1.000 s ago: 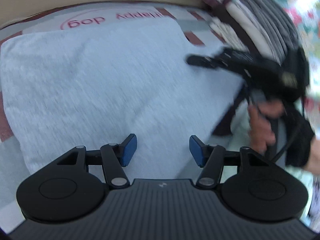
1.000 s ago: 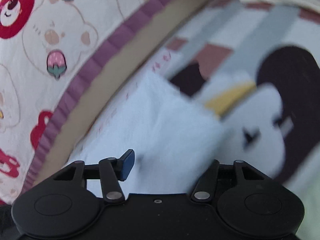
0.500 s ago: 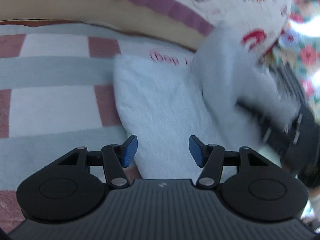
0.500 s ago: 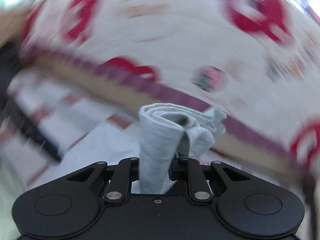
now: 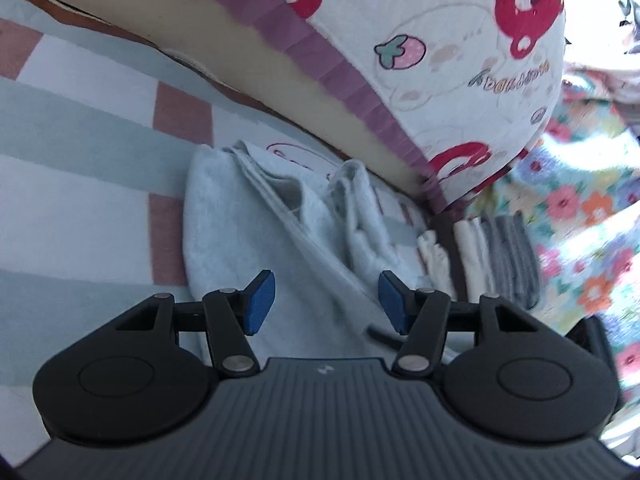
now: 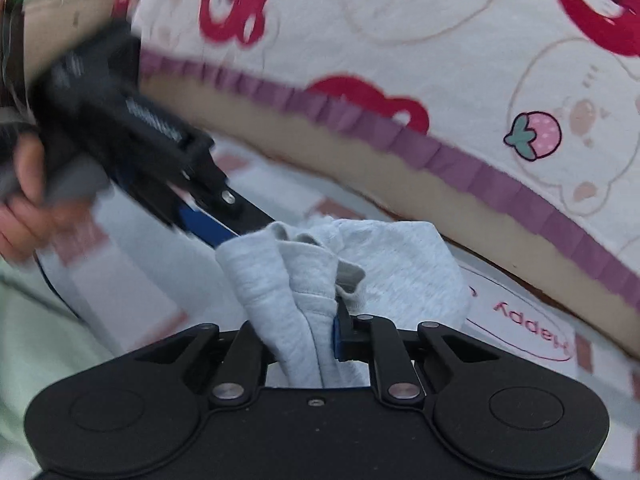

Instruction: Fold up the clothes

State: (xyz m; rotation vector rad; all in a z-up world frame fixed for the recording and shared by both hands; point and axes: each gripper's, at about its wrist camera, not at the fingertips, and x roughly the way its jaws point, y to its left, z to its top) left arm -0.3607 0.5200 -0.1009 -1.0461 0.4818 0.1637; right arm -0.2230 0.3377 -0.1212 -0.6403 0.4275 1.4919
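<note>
A light grey garment [image 5: 256,240] lies partly folded on the striped bed sheet [image 5: 80,184], its far layers bunched up near the pillow. My left gripper [image 5: 326,300] is open with blue pads, hovering just above the garment's near part. My right gripper [image 6: 316,336] is shut on a bunched edge of the same grey garment [image 6: 304,292], holding it lifted off the sheet. The left gripper [image 6: 132,152] also shows in the right wrist view, held in a hand, its tip beside the lifted cloth.
A big pillow [image 5: 440,60] with red bears and a purple frill lies just behind the garment. A stack of folded grey and cream clothes [image 5: 492,256] stands at the right. A flowered fabric [image 5: 580,240] is further right.
My right gripper has closed on the garment's edge and lifted it over toward the pillow. My left gripper has swung to the garment's side and stayed open.
</note>
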